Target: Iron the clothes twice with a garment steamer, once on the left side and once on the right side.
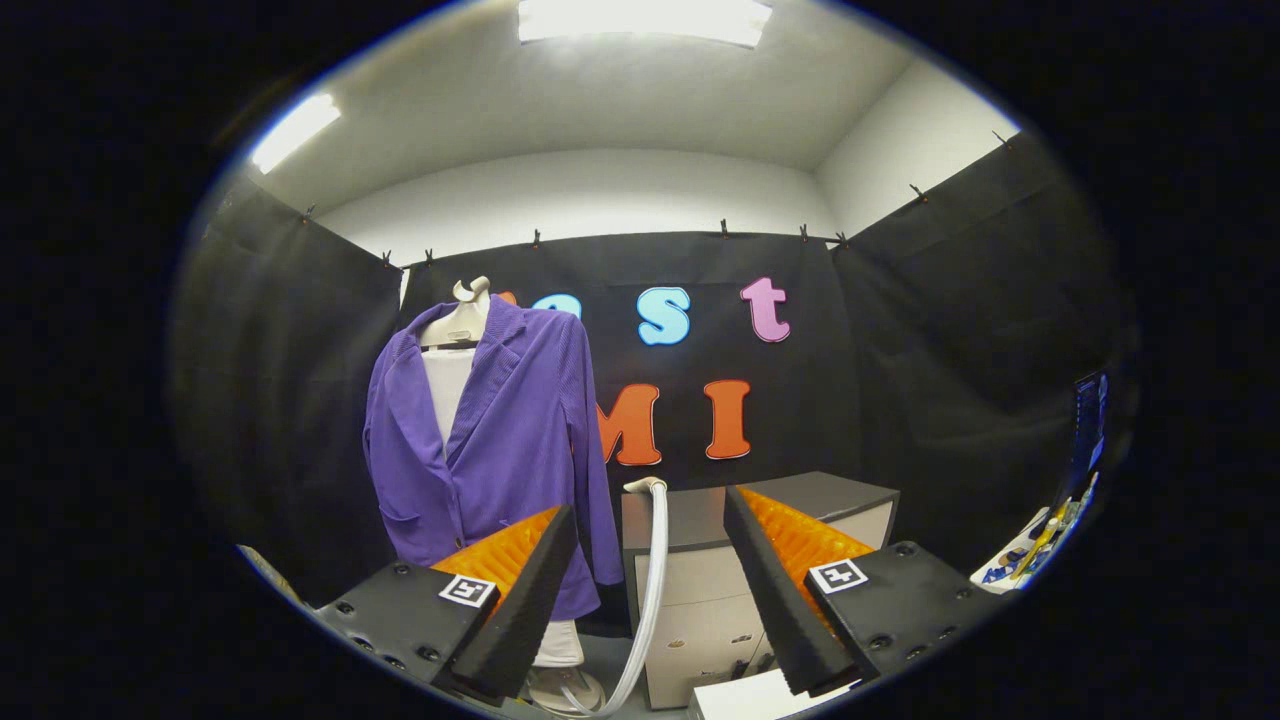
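Hovering with gripper fingers wide apart, holding nothing. Steamer hose between them, purple jacket beyond the left finger. Apparently neither side ironed yet.

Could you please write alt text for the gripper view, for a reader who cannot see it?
The gripper is open and holds nothing. Between and beyond its fingers a white steamer hose rises beside a grey cabinet. A purple jacket hangs on a white mannequin beyond the left finger.
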The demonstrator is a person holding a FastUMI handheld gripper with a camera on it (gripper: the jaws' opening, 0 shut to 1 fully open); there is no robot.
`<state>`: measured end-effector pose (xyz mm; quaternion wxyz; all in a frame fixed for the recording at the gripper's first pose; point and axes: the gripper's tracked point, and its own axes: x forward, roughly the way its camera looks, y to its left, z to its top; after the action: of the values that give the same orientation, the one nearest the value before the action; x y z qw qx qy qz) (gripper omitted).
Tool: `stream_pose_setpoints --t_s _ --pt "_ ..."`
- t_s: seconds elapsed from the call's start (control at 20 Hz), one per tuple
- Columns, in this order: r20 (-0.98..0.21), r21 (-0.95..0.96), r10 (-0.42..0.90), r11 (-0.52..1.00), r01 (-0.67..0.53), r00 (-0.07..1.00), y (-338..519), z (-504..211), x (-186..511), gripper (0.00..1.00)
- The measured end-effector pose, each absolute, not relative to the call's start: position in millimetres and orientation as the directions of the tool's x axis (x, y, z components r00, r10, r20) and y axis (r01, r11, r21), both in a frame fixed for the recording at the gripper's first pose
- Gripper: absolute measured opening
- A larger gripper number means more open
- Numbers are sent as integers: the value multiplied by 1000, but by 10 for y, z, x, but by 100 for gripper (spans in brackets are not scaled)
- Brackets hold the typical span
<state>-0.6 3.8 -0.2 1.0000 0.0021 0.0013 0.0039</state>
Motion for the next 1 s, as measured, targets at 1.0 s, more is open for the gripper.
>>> stream_pose_setpoints --t_s 1.0 --pt "-142 57 -31 998 40 989 -53 -14 1642 98"
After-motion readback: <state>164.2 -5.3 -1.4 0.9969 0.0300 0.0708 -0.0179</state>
